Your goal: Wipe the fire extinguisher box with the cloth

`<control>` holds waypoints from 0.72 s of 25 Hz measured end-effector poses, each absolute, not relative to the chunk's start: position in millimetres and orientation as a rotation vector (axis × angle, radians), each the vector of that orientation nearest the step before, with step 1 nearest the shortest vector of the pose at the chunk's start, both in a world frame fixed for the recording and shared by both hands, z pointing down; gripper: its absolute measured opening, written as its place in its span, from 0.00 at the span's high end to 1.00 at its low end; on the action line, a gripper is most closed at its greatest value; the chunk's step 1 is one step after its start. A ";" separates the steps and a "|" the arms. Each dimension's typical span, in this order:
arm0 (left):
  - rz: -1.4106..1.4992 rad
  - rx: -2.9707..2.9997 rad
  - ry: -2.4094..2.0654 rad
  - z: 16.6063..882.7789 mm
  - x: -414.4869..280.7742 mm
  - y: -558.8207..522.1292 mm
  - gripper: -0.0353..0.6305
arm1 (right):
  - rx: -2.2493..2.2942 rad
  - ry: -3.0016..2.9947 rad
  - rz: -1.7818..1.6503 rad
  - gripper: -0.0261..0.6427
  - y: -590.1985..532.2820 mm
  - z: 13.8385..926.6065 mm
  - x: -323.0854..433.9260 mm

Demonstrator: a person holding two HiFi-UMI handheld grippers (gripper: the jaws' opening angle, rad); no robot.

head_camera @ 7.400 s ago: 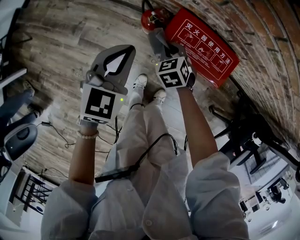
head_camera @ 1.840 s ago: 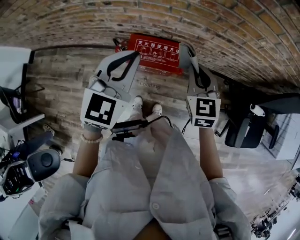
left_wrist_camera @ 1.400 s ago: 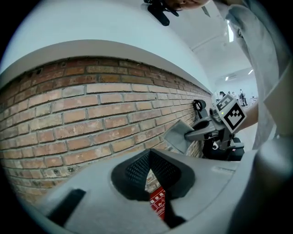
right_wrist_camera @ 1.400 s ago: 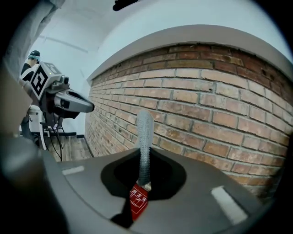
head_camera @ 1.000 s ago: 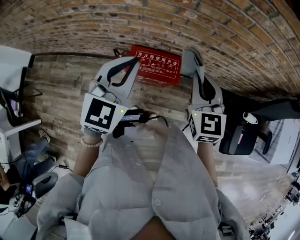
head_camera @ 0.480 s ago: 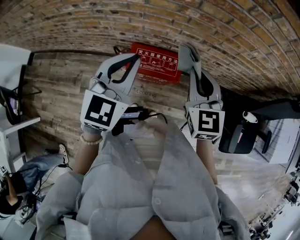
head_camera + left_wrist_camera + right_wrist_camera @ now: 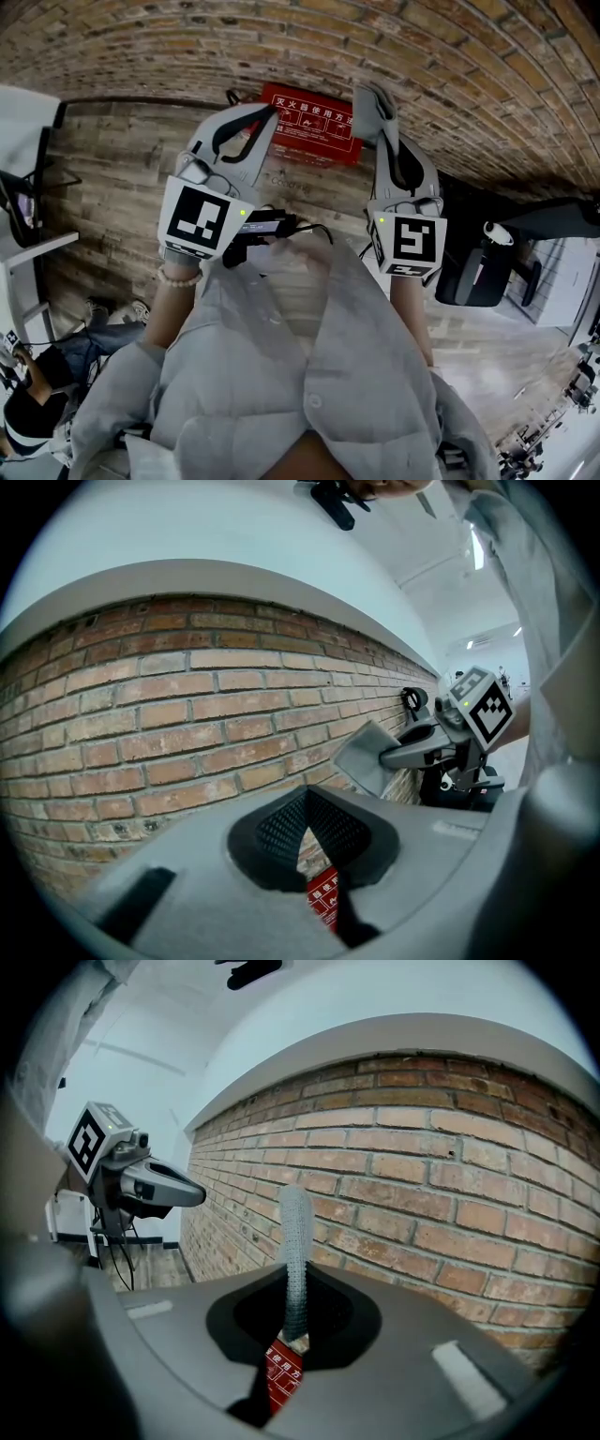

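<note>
The red fire extinguisher box (image 7: pixel 312 123) with white print stands on the floor against the brick wall, ahead of both grippers. My left gripper (image 7: pixel 270 112) is held over the box's left end, shut with nothing in it. My right gripper (image 7: pixel 382 120) hangs at the box's right end, shut on a grey cloth (image 7: pixel 368 99) that sticks out past its tips. In the right gripper view the cloth (image 7: pixel 294 1241) stands up from the jaws, with the box (image 7: pixel 281 1372) below. The left gripper view shows the box (image 7: pixel 322 898) through the gap under its tips (image 7: pixel 306 792).
A brick wall (image 7: pixel 450 66) runs behind the box, above a wood plank floor (image 7: pixel 122 159). A black office chair (image 7: pixel 478 272) stands at the right. Another person (image 7: pixel 37 422) sits at the lower left. A black device with a cable (image 7: pixel 258 225) hangs on my clothing.
Since 7.4 s ago the view has swung to face the box squarely, and both grippers are raised toward it. Over the last second they barely shift. The person at lower left has moved.
</note>
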State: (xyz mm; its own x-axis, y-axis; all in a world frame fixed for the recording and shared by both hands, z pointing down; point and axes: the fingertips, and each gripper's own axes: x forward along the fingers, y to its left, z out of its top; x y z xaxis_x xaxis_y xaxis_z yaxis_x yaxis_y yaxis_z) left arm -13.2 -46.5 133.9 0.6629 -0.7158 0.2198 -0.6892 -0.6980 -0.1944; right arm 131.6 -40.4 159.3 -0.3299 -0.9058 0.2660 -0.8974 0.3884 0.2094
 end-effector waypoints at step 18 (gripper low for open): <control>-0.436 -2.782 1.185 136.7 -13.8 -49.8 0.95 | 1.543 -2.318 -0.008 0.93 -42.6 163.2 128.0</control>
State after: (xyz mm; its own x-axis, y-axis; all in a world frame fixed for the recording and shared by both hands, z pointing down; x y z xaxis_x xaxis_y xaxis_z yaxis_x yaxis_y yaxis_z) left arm -13.8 -49.8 136.7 0.6592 -0.7172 0.2259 -0.6925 -0.6962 -0.1892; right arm 128.0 -42.6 163.2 -0.3425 -0.8944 0.2877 -0.8923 0.4056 0.1984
